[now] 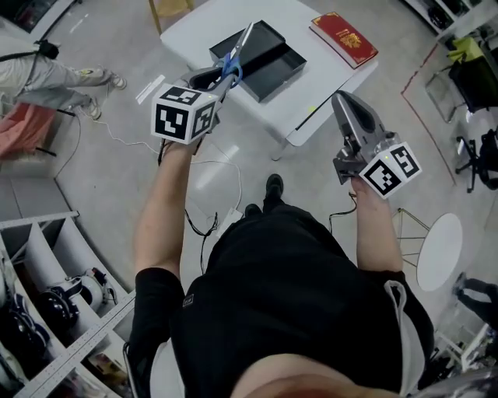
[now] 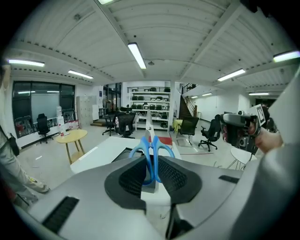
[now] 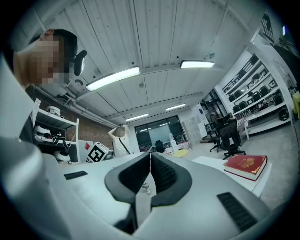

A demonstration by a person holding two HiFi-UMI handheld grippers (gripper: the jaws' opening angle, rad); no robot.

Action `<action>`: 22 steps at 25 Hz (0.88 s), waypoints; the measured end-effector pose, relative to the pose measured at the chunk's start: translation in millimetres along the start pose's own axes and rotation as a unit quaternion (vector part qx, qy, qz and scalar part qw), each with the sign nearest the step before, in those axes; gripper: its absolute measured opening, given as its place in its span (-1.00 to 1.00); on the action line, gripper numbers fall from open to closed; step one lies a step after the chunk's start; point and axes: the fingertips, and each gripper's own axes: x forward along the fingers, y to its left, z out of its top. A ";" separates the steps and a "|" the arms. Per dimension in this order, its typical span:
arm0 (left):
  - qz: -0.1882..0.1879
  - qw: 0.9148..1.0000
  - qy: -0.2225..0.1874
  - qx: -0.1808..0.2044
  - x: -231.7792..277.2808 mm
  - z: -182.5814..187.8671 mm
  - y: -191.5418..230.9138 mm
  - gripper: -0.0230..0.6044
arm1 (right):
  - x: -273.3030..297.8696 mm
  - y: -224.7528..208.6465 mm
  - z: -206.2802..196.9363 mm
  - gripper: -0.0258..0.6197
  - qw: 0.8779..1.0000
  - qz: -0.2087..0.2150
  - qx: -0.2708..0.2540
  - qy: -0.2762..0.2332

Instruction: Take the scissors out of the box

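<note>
Scissors (image 1: 232,67) are already clear of the black box (image 1: 274,48), pinched by their blue handles in the left tongs (image 1: 214,80) above the bench (image 1: 218,19). Right tongs (image 1: 345,105) are closed on nothing. Next up, I'd guess, is just setting them down safely.

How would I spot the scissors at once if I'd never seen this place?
Find the white table at the top of the head view, with an open black box on it. At the box's left edge in that view, the left gripper grips the scissors, lifted clear. Bright blue handles and a silver blade set them apart from the red book lying flat.
</note>
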 end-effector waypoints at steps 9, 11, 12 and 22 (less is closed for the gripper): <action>0.016 0.997 -0.067 -0.038 -90.1 -18.1 -21.0 -0.64 | -29.2 48.8 4.1 -0.83 1.000 0.006 -0.017 0.002; 0.024 0.995 -0.082 -0.047 -107.1 -20.0 -24.5 -0.64 | -35.2 55.1 4.6 -0.83 1.000 0.008 -0.019 0.004; 0.029 0.994 -0.090 -0.051 -114.8 -20.1 -25.4 -0.64 | -37.4 56.8 5.3 -0.83 1.000 0.009 -0.021 0.005; 0.080 0.980 -0.161 -0.083 -168.3 -12.3 -40.7 -0.64 | -49.4 52.0 22.1 -0.83 0.999 0.016 -0.030 -0.007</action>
